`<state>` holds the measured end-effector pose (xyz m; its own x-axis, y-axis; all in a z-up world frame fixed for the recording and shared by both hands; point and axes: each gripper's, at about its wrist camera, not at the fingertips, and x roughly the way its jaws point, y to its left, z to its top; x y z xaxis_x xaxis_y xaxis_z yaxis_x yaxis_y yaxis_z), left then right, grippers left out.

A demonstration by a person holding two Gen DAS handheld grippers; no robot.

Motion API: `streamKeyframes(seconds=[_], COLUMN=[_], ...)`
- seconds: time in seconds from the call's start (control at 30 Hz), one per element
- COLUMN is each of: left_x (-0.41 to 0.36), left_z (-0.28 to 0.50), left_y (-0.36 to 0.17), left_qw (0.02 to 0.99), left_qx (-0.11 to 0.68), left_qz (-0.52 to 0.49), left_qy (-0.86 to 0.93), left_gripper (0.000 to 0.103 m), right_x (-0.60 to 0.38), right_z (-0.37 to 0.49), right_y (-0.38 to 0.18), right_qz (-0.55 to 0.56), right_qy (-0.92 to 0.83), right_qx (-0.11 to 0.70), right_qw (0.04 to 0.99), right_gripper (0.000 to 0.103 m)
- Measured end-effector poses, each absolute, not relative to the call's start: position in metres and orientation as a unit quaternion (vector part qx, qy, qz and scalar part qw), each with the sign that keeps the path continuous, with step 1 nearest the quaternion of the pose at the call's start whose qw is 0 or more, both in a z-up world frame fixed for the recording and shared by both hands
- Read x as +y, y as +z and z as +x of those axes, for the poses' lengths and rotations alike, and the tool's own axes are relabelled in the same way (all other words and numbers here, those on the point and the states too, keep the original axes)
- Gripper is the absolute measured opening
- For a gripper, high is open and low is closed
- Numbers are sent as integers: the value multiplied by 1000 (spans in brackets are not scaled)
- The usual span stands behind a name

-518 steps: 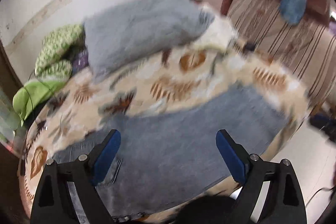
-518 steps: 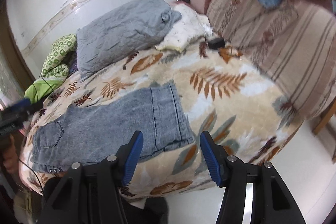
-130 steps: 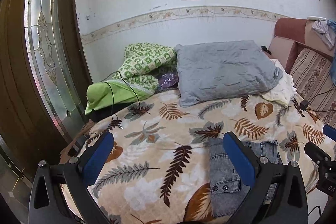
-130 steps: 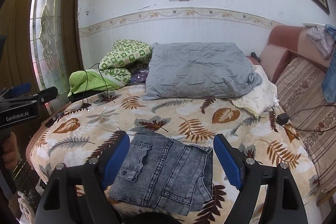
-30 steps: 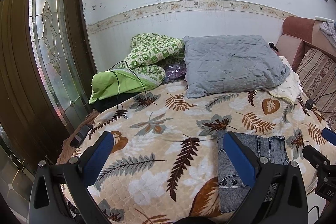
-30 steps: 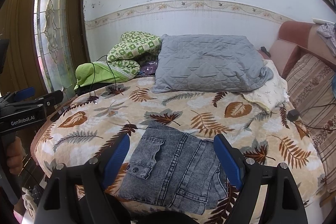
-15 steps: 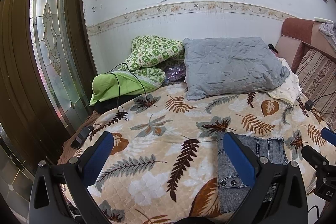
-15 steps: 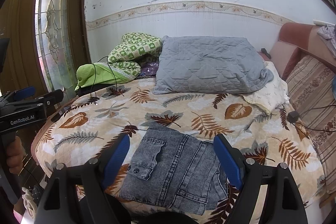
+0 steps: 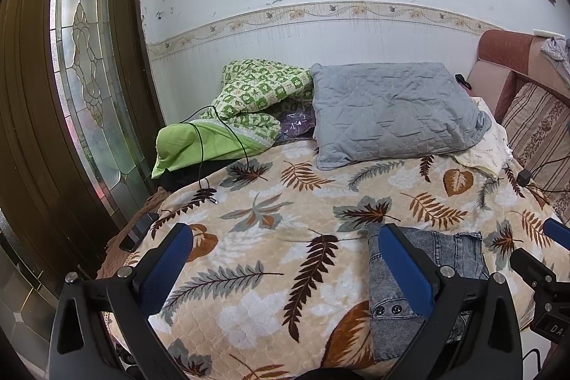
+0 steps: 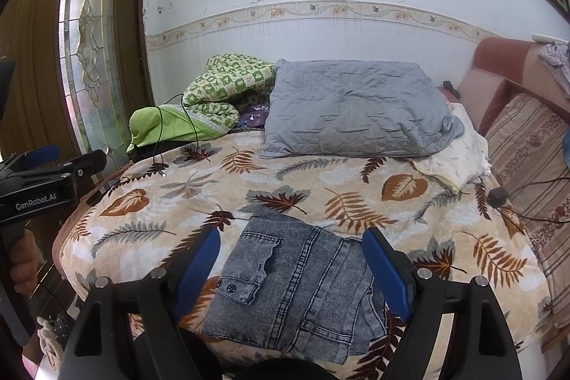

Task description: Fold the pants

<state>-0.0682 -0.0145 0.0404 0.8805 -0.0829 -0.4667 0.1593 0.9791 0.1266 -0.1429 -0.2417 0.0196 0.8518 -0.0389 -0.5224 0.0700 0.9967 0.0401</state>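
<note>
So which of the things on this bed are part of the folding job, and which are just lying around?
Part of the job:
- folded denim pants
- left gripper, open
- right gripper, open

Just lying about:
- grey pillow
- green checked quilt
- black cable
- leaf-print blanket

Faded, matt denim pants [image 10: 295, 287] lie on a quilted cloth bedspread [image 10: 320, 187].

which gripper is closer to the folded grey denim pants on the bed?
Right. The right gripper hangs open directly over the folded grey denim pants, framing them between its fingers. The left gripper, also open, sits off to their left over bare leaf-print blanket.
</note>
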Motion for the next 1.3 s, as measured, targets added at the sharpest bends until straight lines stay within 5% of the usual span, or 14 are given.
streamKeyframes(seconds=[1.3], left_x=[8], left_z=[-48], left_y=[22], left_qw=[964], left_qx=[254], left_qz=[55], left_qy=[-58], left_gripper=[103], right_x=[-215], right_z=[-117], right_y=[12], right_qz=[2], right_qy=[-15], right_qx=[288], right_qw=[958], right_gripper=[84])
